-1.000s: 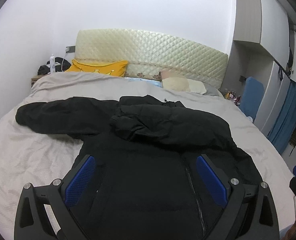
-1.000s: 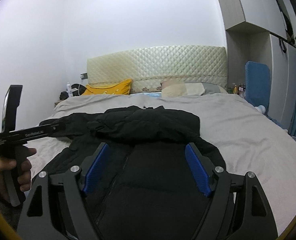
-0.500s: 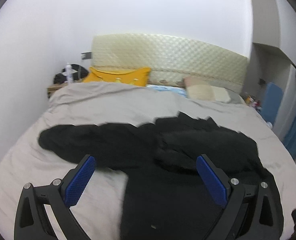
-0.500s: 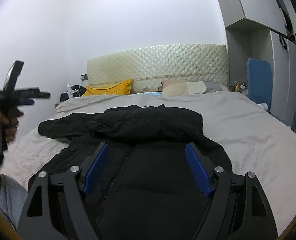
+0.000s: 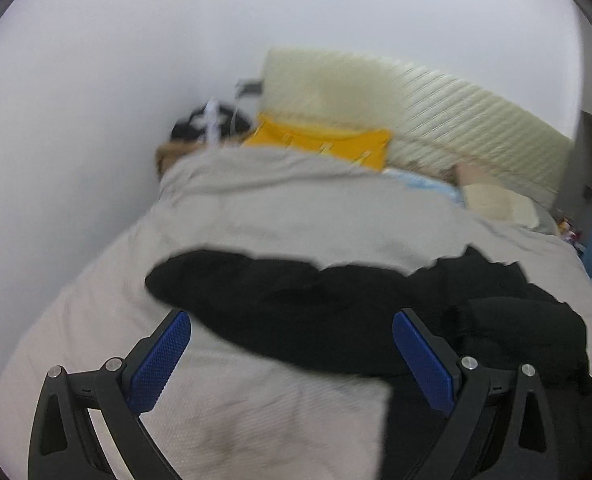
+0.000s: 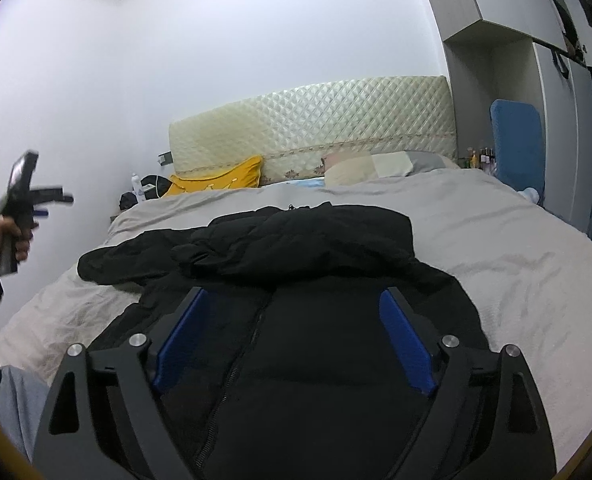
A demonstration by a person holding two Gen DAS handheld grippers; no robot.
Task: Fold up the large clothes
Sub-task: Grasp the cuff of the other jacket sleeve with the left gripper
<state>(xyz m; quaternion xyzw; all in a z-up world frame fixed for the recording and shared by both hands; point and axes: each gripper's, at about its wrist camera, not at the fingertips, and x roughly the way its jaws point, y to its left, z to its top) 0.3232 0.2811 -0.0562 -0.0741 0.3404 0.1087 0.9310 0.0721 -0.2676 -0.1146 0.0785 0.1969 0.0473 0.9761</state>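
**A:** We see the black jacket (image 6: pixel 304 264) lying front-up across the grey bed (image 6: pixel 496 248), zipper (image 6: pixel 232 364) running down its middle, one sleeve folded over the chest and the other sleeve (image 5: pixel 280 300) stretched out towards the wall side. What has changed in the last second?

**B:** Our left gripper (image 5: pixel 292 344) has swung away from the jacket's body. A second ago its camera looked straight down the zipper; now it faces the outstretched sleeve and the bare bedding beside it, and its picture is blurred. From the right wrist view we see it held up in the person's left hand (image 6: pixel 14 236), off to the side of the bed and clear of the cloth, higher than before.

**A:** And its jaws?

**B:** Spread wide, blue pads (image 5: pixel 160 360) well apart, nothing between them. That has stayed the same.

**A:** The right gripper (image 6: pixel 292 340)?

**B:** It has hardly shifted. It hangs over the lower front of the jacket, jaws also wide apart and gripping nothing; we cannot tell whether they touch the fabric.

**A:** Anything else in frame?

**B:** The quilted cream headboard (image 6: pixel 312 128), a yellow pillow (image 6: pixel 220 182) below it, and a blue chair (image 6: pixel 516 144) by the wardrobe.
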